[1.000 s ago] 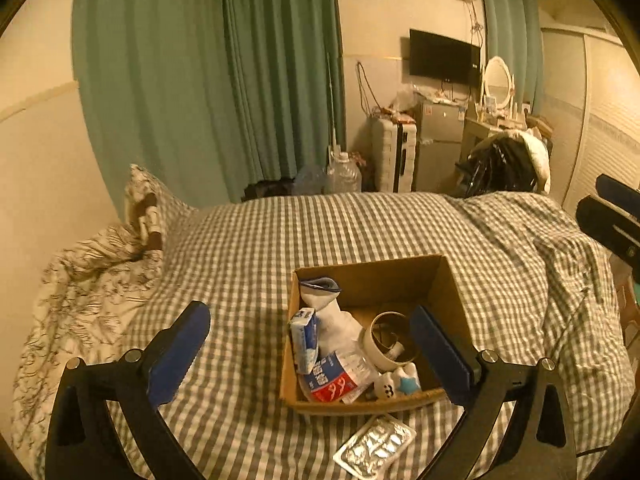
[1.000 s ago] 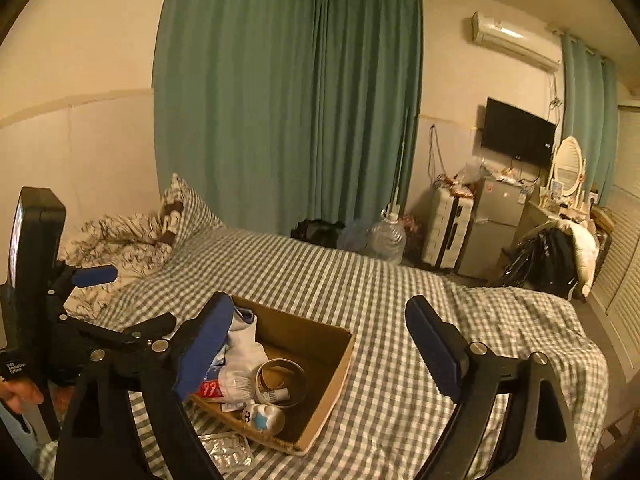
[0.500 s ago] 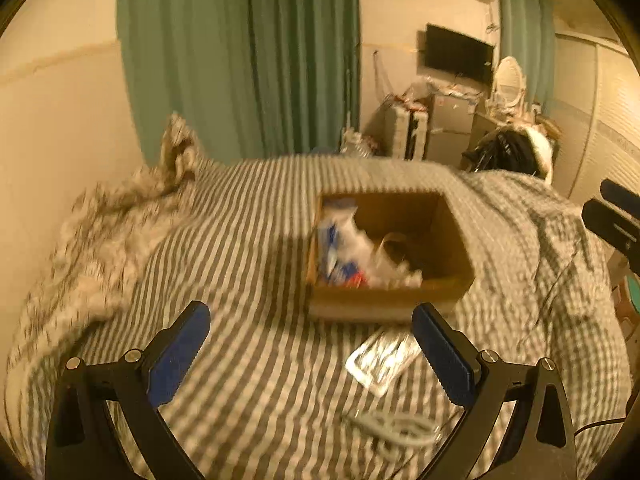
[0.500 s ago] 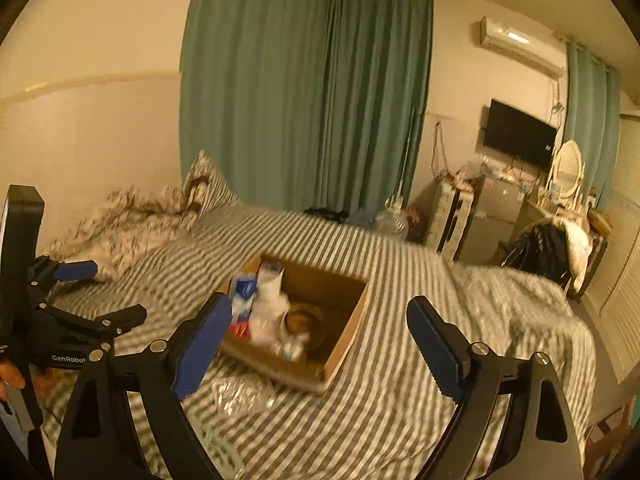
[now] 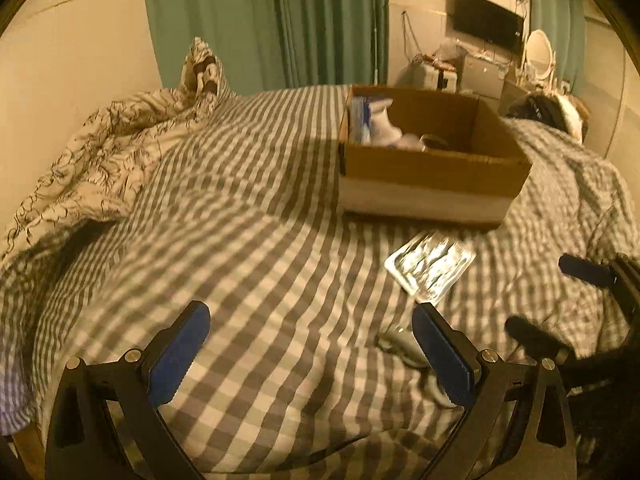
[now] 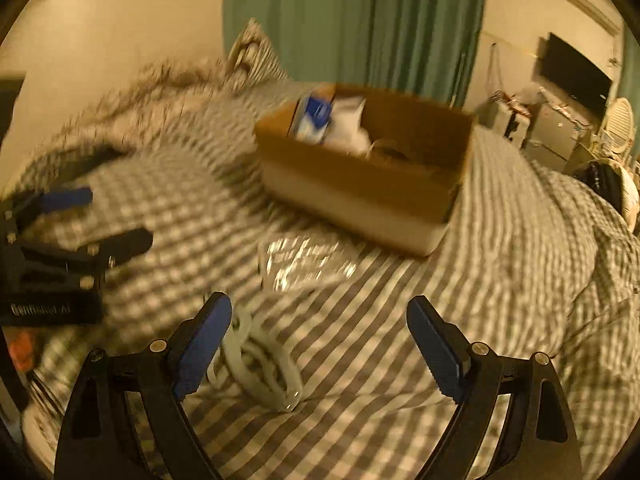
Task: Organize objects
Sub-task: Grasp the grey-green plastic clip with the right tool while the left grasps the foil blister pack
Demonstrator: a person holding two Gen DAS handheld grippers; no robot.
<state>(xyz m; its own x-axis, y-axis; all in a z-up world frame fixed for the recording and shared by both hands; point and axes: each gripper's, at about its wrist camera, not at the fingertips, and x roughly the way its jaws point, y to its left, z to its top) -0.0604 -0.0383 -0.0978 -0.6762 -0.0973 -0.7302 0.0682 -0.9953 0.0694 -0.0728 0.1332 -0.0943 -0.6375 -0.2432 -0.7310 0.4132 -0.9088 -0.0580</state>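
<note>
A cardboard box [image 5: 432, 172] [image 6: 352, 196] sits on the checked bedspread, holding a blue-and-white packet [image 6: 312, 118], white items and a round roll. In front of it lies a silver blister pack [image 5: 430, 266] [image 6: 300, 262]. Nearer still lies a coiled white cable [image 6: 260, 360] [image 5: 400, 344]. My left gripper [image 5: 310, 354] stands open over bare bedspread, the cable beside its right finger. My right gripper [image 6: 320, 346] is open low over the bed, with the cable just inside its left finger [image 6: 202, 346], not gripped. Each gripper shows at the edge of the other's view.
A crumpled patterned duvet [image 5: 92, 148] and a pillow lie at the left by the wall. Green curtains [image 5: 304, 20] hang behind the bed. A wall television [image 5: 488, 22], a mirror and cluttered furniture stand at the back right. The bed edge runs near the bottom.
Both grippers have come down and closer to the bed. The box now appears higher and side-on, and the blister pack and white cable have come into view near the fingers.
</note>
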